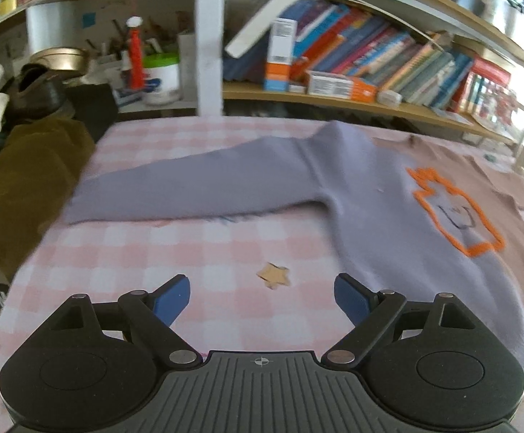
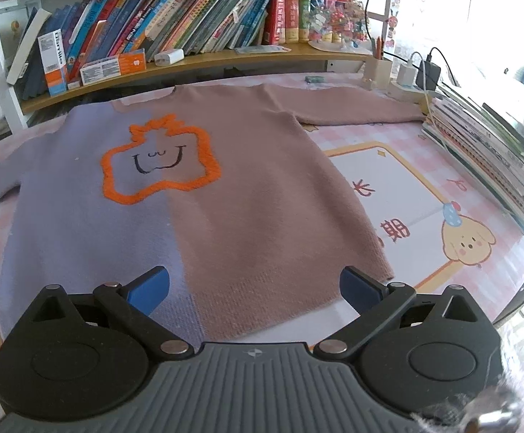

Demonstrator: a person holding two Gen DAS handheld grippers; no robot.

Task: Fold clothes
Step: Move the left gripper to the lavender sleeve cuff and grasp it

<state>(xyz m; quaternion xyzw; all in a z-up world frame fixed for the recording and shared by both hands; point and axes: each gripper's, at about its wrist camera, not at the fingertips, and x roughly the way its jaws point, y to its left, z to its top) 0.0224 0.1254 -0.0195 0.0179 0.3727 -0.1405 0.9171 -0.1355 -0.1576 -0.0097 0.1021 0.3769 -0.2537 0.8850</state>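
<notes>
left wrist view: the left hand-held gripper (image 1: 262,296) gapes wide and empty over the checked bench (image 1: 197,249), beside the sweater (image 1: 366,195) and its outstretched lilac sleeve. right wrist view: the right hand-held gripper (image 2: 254,288) spreads wide, empty, above the flat sweater's hem.

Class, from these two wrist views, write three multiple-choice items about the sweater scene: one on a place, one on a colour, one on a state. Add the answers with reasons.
1. Where does the sweater lie?
A. flat on the checked tablecloth
B. on the bookshelf
C. hanging on a hook

2. What colour is the outline motif on the sweater's chest?
A. green
B. orange
C. white

3. How is the left tool set?
A. shut on a sleeve
C. shut on a book
B. open, holding nothing

Answers:
1 A, it is spread out on the cloth with both sleeves out.
2 B, a thick orange line rings the smiling face.
3 B, its blue pads stand wide apart over bare cloth.
</notes>
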